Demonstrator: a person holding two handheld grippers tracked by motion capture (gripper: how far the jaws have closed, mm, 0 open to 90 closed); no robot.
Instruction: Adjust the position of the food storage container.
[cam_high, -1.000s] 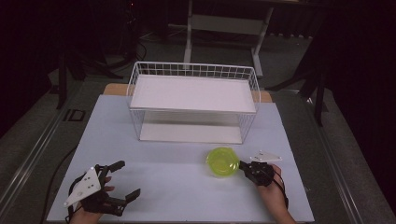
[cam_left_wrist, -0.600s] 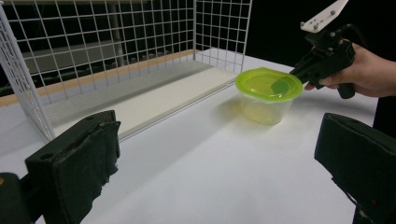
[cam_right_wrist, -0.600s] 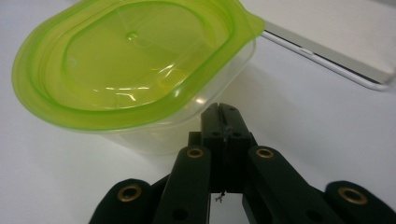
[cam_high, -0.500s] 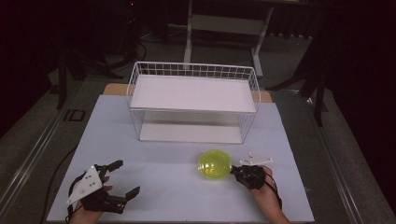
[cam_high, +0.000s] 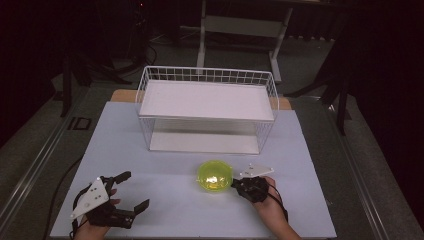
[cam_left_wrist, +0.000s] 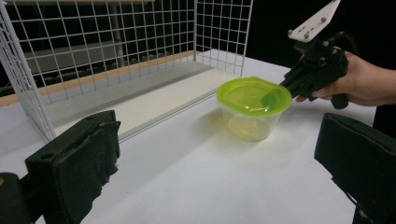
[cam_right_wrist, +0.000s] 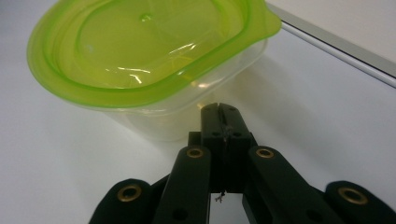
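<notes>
Container (cam_high: 214, 176) with its green lid (cam_left_wrist: 253, 95) sits on the white table (cam_high: 165, 200), near the middle and just in front of the wire basket (cam_high: 207, 107), and we hold it as the thing being worked. Our right gripper (cam_high: 239, 183) lies immediately to its right, jaws pressed together with nothing between them, the closed tips touching or all but touching the clear wall just under the lid's rim, as the right gripper view (cam_right_wrist: 219, 112) shows. So the container lies to the left of that gripper, straight along the line the jaws point, and we judge that any further push would slide it leftward across the table. It is round with one small lip, so it has no long axis to line up. Our left gripper (cam_high: 136, 191) rests well apart at the near left corner, jaws spread wide and empty; the right hand is plainly the nearer one. Compared with a second ago, the container stands farther left and a little nearer to us, the right gripper has travelled with it, and the left gripper has kept its place.
</notes>
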